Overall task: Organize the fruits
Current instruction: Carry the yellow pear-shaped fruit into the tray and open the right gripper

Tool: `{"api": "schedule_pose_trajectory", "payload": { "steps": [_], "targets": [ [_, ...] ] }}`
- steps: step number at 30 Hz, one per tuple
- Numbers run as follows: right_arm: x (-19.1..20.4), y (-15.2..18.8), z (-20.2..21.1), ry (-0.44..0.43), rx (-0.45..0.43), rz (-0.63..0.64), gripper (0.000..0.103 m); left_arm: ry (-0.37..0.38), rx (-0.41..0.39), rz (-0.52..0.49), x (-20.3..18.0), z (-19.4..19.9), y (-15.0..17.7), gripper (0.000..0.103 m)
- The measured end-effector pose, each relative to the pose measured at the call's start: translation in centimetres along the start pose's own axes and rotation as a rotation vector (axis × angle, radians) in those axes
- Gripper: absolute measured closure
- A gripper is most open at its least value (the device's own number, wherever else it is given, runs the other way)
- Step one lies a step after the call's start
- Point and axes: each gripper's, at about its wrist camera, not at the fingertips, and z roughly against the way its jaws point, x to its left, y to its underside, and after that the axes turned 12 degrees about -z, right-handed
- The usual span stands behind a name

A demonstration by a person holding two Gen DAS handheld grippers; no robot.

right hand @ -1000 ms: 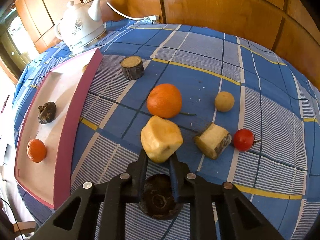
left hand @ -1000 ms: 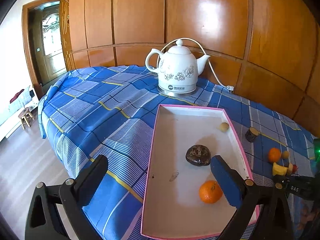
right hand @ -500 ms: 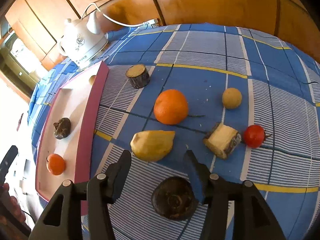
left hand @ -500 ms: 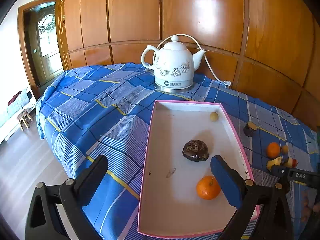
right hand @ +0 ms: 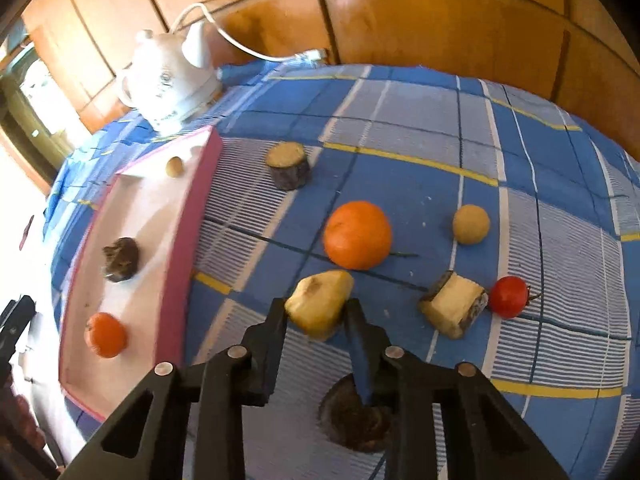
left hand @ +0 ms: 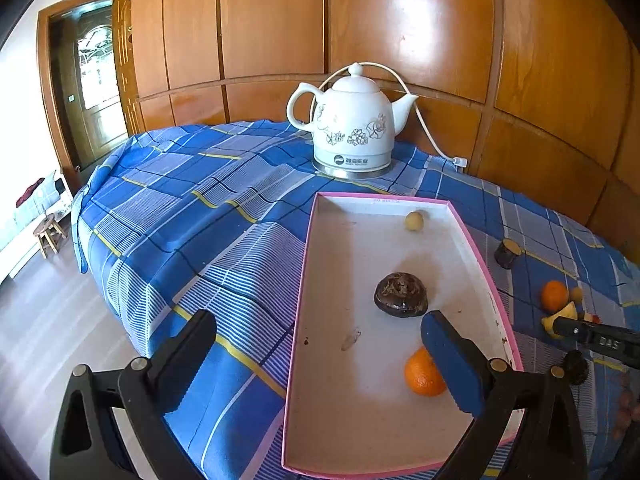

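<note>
The pale yellow peeled fruit chunk point(right hand: 320, 306) sits clamped between the two black fingers of the right gripper point(right hand: 316, 312), whose jaws have just been closing and now press on its left and right flanks. That gripper points steeply down at the blue checked cloth point(right hand: 420, 120), and the chunk juts out ahead of the fingertips. Just beyond it lies an orange point(right hand: 357, 235); to the right of the fingers are a cut pale piece with dark rind point(right hand: 454, 306), a small red tomato point(right hand: 509, 297) touching or nearly touching it, and, further out, a round tan fruit point(right hand: 471, 224). Under the gripper's right finger, close to the camera, a dark round fruit point(right hand: 356, 420) rests on the cloth. Ahead and slightly left stands a short dark-skinned stump point(right hand: 289, 165).

To the left is the pink-rimmed tray point(right hand: 192, 216), holding a second orange point(right hand: 106, 335), a dark brown fruit point(right hand: 121, 259) and a small tan ball point(right hand: 174, 167).

The left gripper point(left hand: 320, 360) hangs tilted downward over the tray's near end, jaws wide apart and empty. A white kettle point(left hand: 352, 124) stands beyond the tray.
</note>
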Motion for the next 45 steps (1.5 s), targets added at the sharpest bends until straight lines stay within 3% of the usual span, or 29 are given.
{"api": "schedule_pose_trajectory", "payload": {
  "steps": [5, 6, 12, 20, 29, 45],
  "targets": [
    [2.4, 0.5, 1.1, -0.056, -0.009, 0.076, 0.075, 0.024, -0.032, 0.032, 0.8, 0.3, 0.1, 0.0],
    [3.9, 0.6, 1.5, -0.104, 0.002, 0.114, 0.075, 0.043, -0.038, 0.046, 1.2, 0.3, 0.1, 0.0],
    [9.1, 0.3, 0.8, -0.177, 0.041, 0.211, 0.075, 0.124, -0.024, 0.108, 2.3, 0.3, 0.2, 0.0],
    [13.2, 0.0, -1.5, -0.184, 0.086, 0.242, 0.069, 0.119, -0.009, 0.117, 3.0, 0.1, 0.9, 0.0],
    [12.7, 1.6, -1.3, -0.172, 0.102, 0.246, 0.069, 0.109, -0.01, 0.085, 2.5, 0.1, 0.9, 0.0],
    [10.3, 2.9, 2.9, -0.131, 0.024, 0.295, 0.066, 0.096, -0.028, 0.004, 0.8, 1.2, 0.2, 0.0]
  ]
}}
